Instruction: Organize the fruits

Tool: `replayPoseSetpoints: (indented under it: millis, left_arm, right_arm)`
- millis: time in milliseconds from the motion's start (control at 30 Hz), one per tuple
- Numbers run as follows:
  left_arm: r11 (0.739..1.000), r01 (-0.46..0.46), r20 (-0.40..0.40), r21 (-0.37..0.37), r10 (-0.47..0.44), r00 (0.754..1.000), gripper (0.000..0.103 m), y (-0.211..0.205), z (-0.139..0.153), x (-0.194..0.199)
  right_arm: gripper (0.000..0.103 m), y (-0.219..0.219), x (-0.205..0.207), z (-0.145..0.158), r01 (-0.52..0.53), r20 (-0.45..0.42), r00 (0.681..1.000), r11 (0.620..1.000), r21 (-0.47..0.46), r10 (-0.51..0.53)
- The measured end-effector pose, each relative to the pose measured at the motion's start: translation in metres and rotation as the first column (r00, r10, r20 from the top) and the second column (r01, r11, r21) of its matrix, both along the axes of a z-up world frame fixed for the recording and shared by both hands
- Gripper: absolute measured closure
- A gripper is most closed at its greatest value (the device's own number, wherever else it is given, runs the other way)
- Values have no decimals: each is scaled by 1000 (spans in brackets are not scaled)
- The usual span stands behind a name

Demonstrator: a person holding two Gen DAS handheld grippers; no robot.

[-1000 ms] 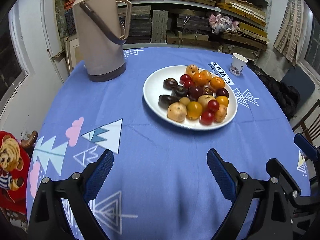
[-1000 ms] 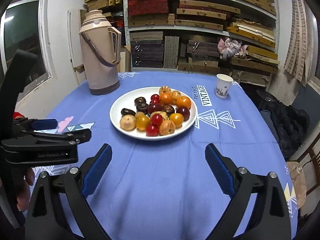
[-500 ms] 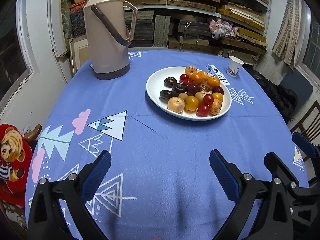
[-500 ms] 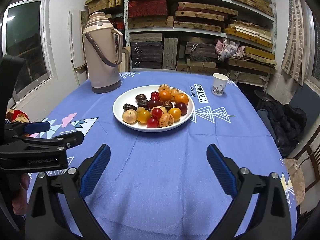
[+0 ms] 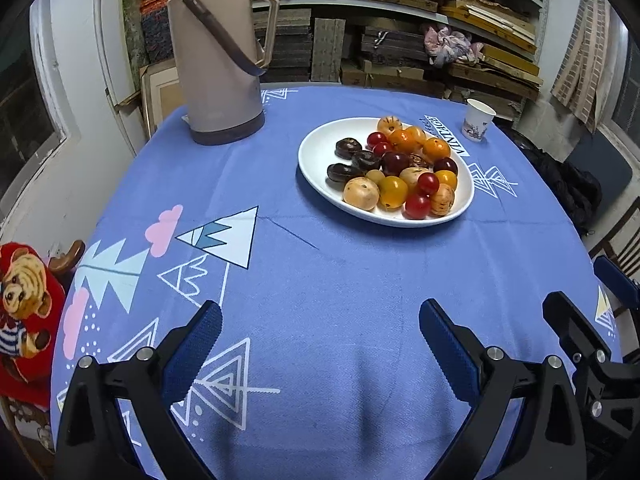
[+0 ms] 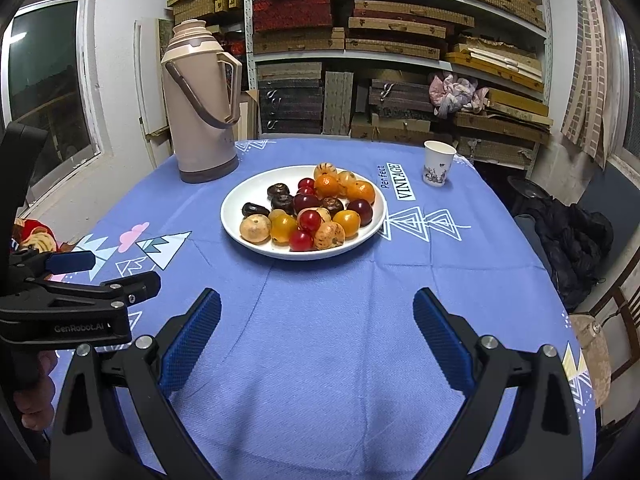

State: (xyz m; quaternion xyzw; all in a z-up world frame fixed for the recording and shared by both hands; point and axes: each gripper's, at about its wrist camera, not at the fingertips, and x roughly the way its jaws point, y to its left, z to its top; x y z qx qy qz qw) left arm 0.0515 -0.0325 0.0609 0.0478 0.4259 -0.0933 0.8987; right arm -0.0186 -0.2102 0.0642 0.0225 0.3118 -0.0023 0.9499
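A white plate [image 5: 320, 148] [image 6: 236, 204] holds several small fruits [image 5: 394, 170] [image 6: 310, 210] on a blue tablecloth: red, orange, yellow, tan and dark brown ones heaped together. My left gripper [image 5: 320, 334] hangs open over bare cloth well short of the plate, nothing between its blue pads. My right gripper [image 6: 316, 330] is also open and empty, near the table's front. In the right wrist view the left gripper [image 6: 108, 274] shows from the side at the left edge, a hand below it.
A tall beige thermos [image 5: 218, 60] [image 6: 200, 108] stands at the back left. A paper cup [image 5: 478, 120] [image 6: 438, 163] sits at the back right. Shelves of boxes [image 6: 396, 40] fill the wall behind. A red teddy-bear cloth [image 5: 24, 304] lies off the left edge, a dark bag [image 6: 572, 236] off the right.
Both views have drawn back from the plate, which now looks smaller and farther away. Both grippers stay open and empty.
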Motion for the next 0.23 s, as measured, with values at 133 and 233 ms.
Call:
replayPoseSetpoints:
  millis: [133,233]
  left_arm:
    - [1000,10,0,29,-10,1000,3,-3,-2,0]
    - [1000,-3,-2,31,3,1000,3,-1,-3,0]
  right_arm:
    - [7,-2,2,-3,5,-7,1000,1000,7,-5]
    - [7,-4,2,-6,5,-13,1000,1000,12,-5]
